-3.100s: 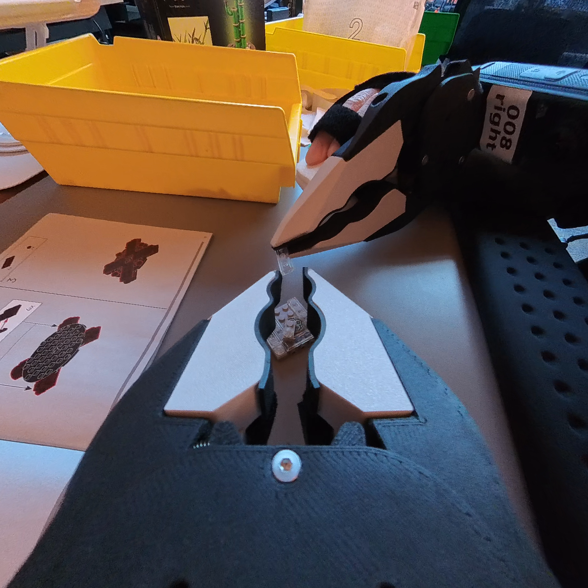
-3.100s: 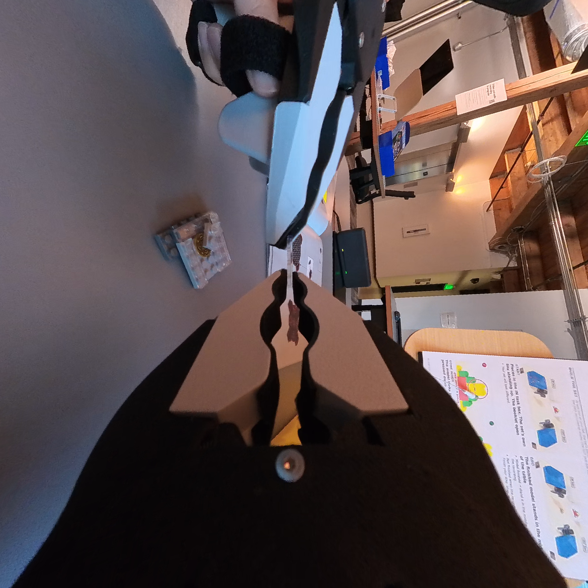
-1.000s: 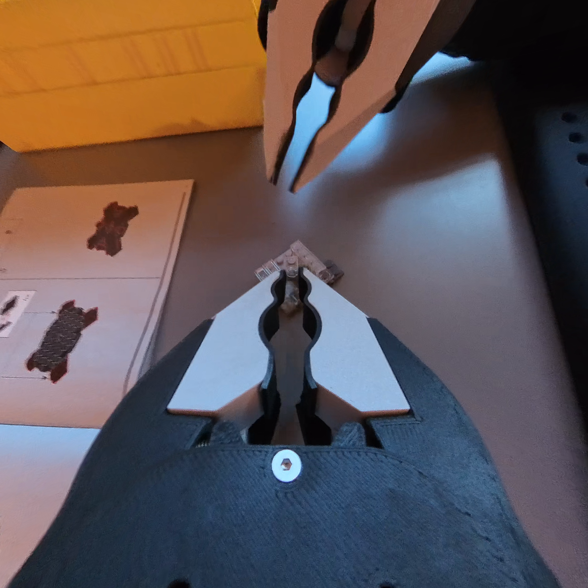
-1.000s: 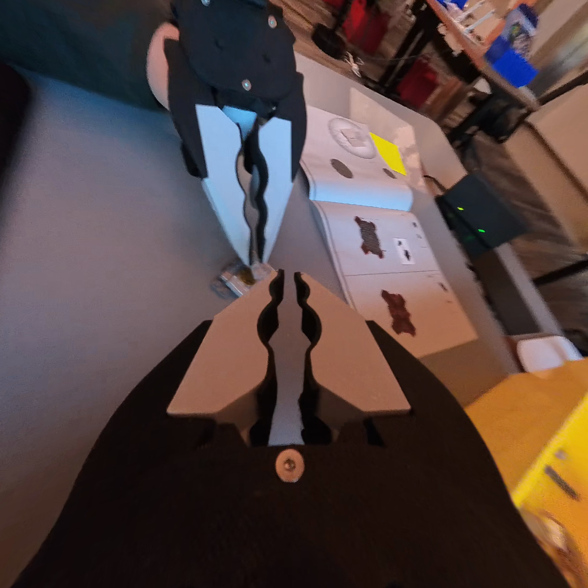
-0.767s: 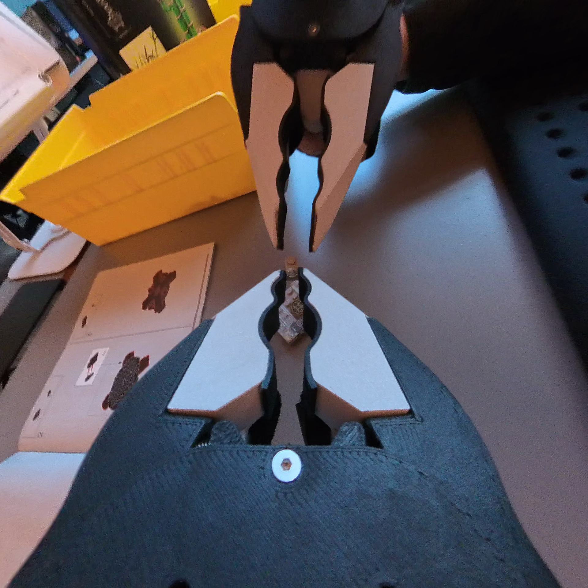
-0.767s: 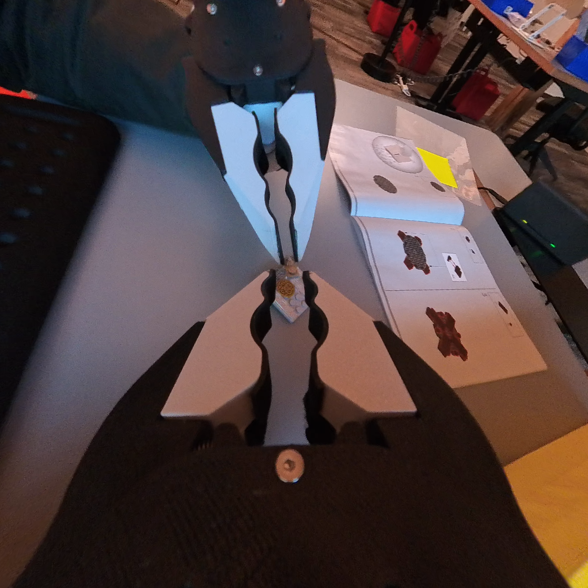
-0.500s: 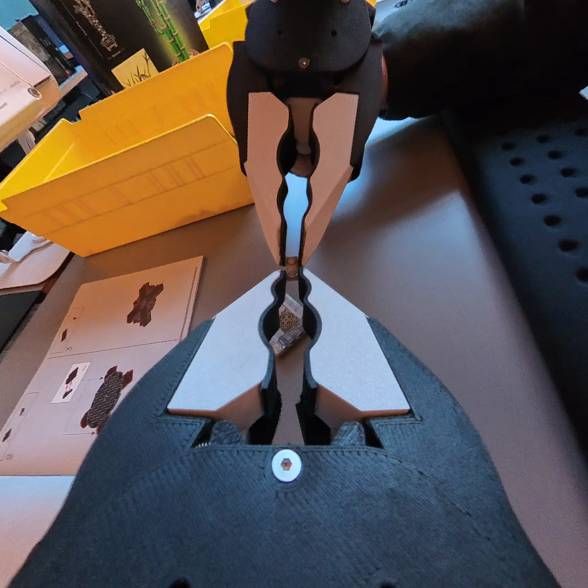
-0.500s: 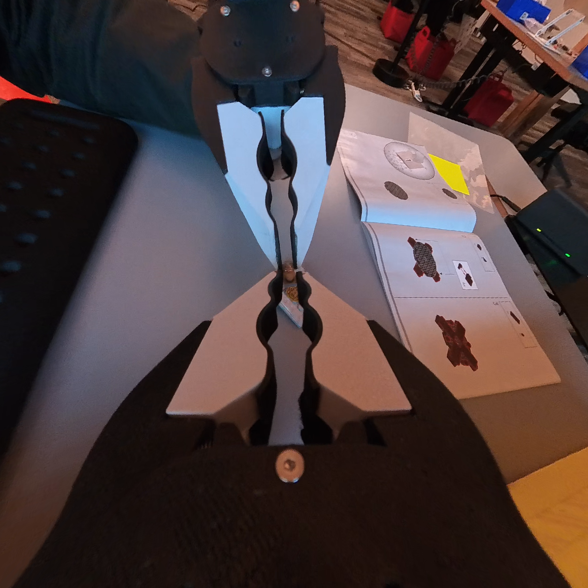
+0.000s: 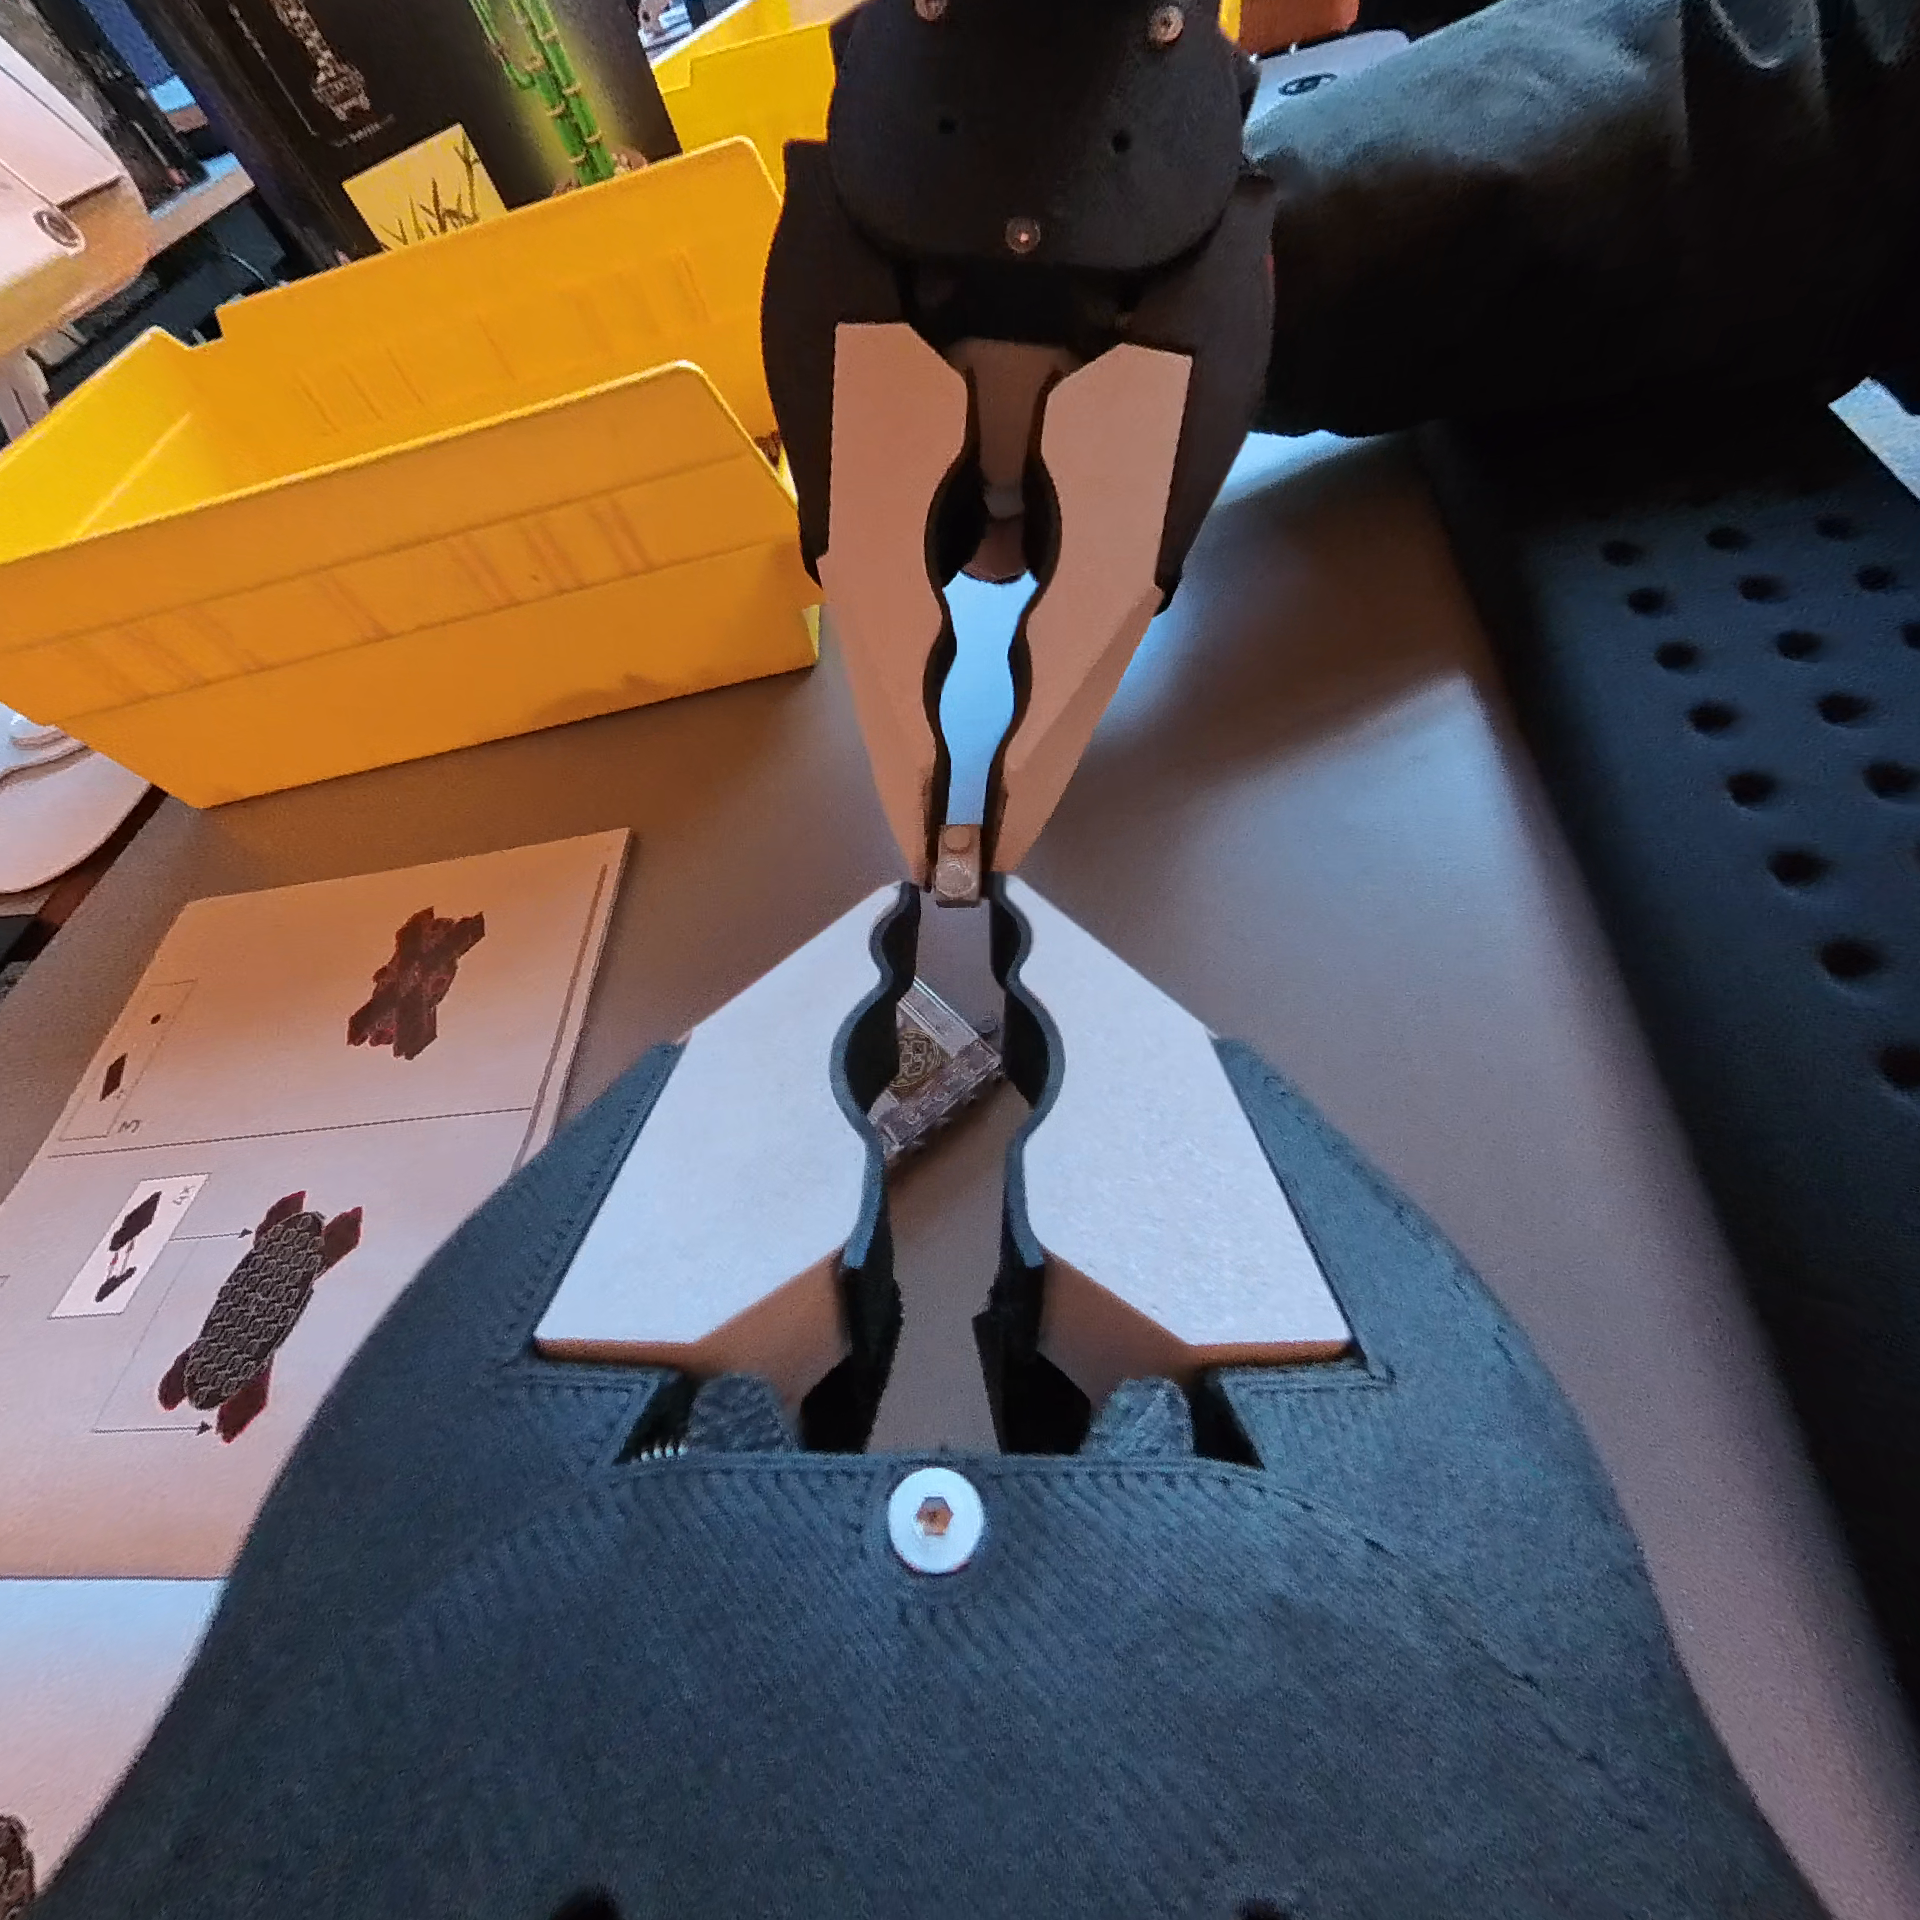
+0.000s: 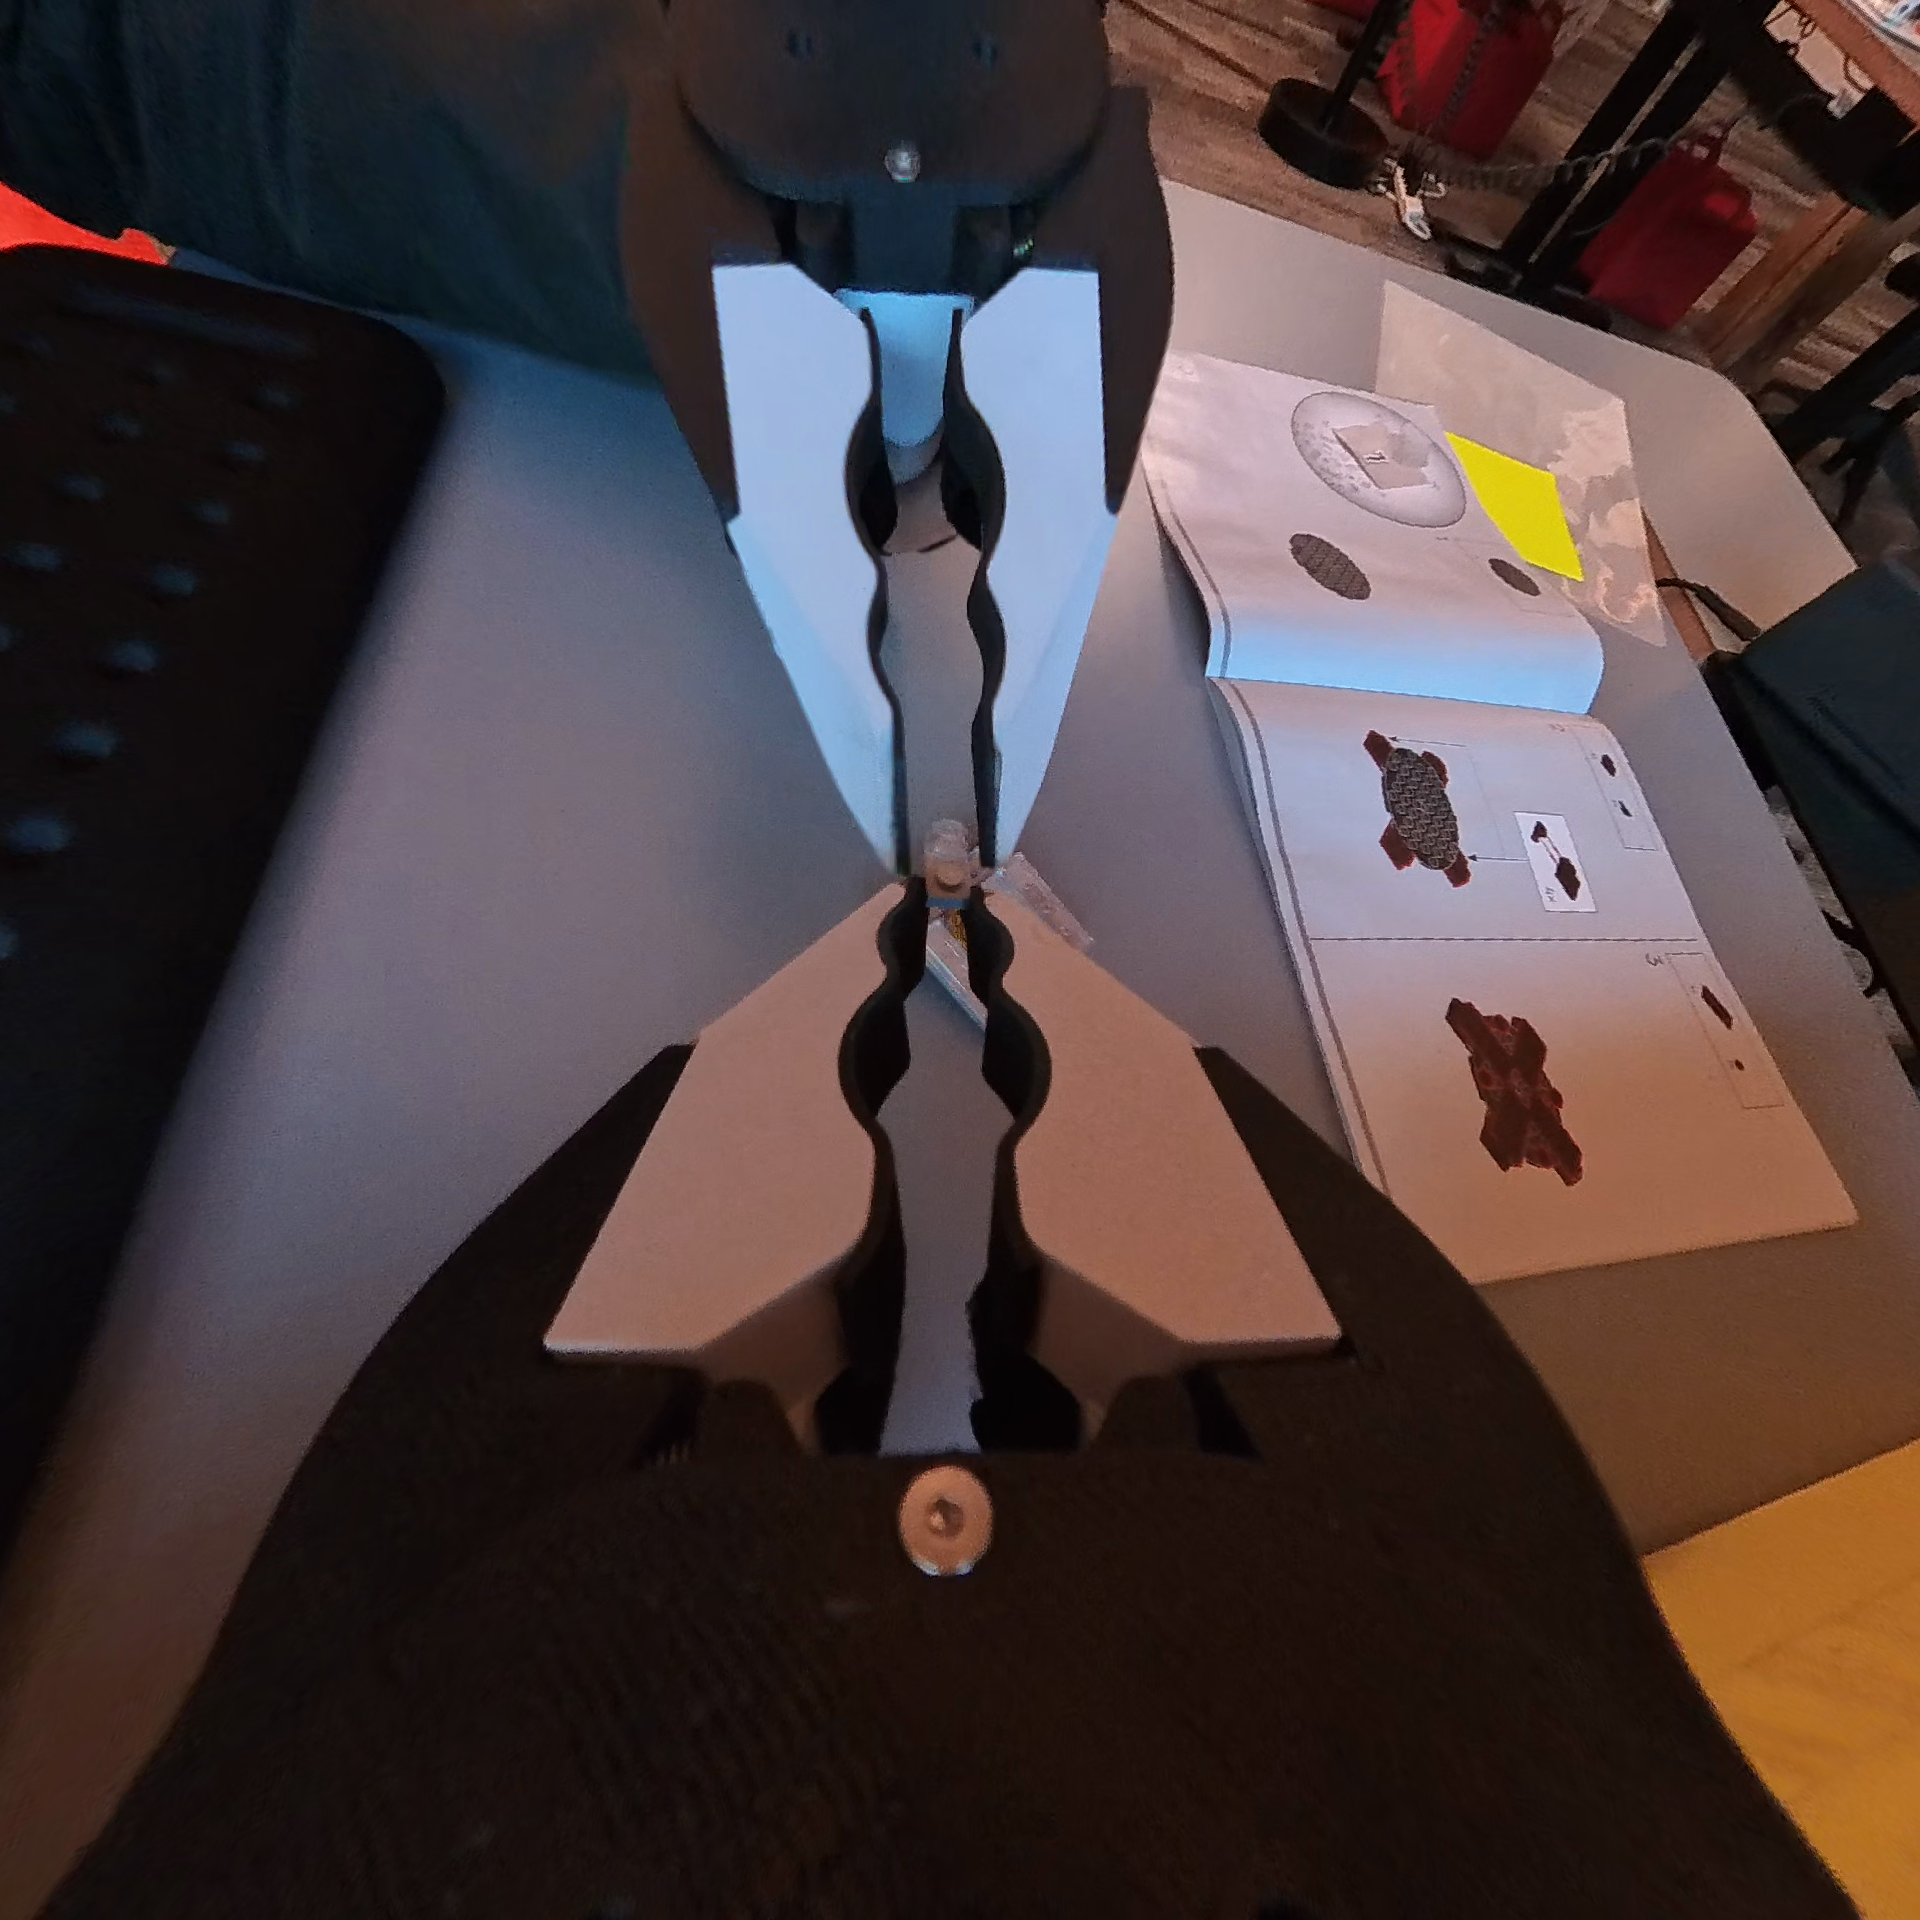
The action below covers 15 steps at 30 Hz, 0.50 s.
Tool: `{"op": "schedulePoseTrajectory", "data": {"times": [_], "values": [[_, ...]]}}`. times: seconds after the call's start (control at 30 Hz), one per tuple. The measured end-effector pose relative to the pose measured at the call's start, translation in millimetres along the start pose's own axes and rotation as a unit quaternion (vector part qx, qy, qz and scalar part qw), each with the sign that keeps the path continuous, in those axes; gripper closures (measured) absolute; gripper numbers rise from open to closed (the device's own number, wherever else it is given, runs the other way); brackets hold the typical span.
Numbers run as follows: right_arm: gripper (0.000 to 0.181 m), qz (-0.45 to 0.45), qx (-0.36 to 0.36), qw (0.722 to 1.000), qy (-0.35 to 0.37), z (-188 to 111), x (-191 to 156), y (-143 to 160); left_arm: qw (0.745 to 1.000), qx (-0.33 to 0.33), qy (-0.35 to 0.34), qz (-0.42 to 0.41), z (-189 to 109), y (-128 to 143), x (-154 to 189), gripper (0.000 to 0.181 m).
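Note:
My left gripper (image 9: 951, 899) and right gripper (image 10: 948, 902) face each other tip to tip above the grey table. A small grey piece (image 9: 958, 862) with a clear stud on top (image 10: 948, 831) sits between both pairs of tips. The right gripper (image 9: 961, 847) comes down from above and its tips pinch the piece. The left gripper (image 10: 945, 857) has a narrow gap and flanks the piece's other end. A clear brick assembly with a gold round tile (image 9: 930, 1070) lies on the table under the tips, and its clear plate shows in the right wrist view (image 10: 1034, 899).
An open instruction booklet (image 9: 312, 1039) (image 10: 1507, 935) lies beside the grippers. Two yellow bins (image 9: 416, 540) stand behind it, with a dark box (image 9: 416, 125) behind them. A black perforated pad (image 9: 1714, 831) (image 10: 156, 623) lies on the other side. A yellow sheet (image 10: 1512, 520) lies beyond the booklet. Both grippers' tips are close together, under 4 cm apart.
The right gripper, open and empty a second ago, has lined up opposite the left gripper, come down tip to tip and closed on the small piece at the left tips.

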State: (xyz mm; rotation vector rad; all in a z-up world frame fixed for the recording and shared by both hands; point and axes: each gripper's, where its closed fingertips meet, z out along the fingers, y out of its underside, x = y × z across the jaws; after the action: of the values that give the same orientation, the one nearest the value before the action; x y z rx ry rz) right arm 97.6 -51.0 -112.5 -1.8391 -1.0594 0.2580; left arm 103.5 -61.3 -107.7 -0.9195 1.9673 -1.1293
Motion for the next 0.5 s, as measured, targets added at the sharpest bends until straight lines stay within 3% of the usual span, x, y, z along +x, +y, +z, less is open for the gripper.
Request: {"op": "schedulePoseTrajectory", "data": {"times": [0.5], "values": [[0.175, -0.022, -0.029, 0.999, 0.001, 4.1, -2.7, 8.9, 1.0, -0.009, 0.015, -0.011, 1.5, 4.1, 3.3, 0.175]]}}
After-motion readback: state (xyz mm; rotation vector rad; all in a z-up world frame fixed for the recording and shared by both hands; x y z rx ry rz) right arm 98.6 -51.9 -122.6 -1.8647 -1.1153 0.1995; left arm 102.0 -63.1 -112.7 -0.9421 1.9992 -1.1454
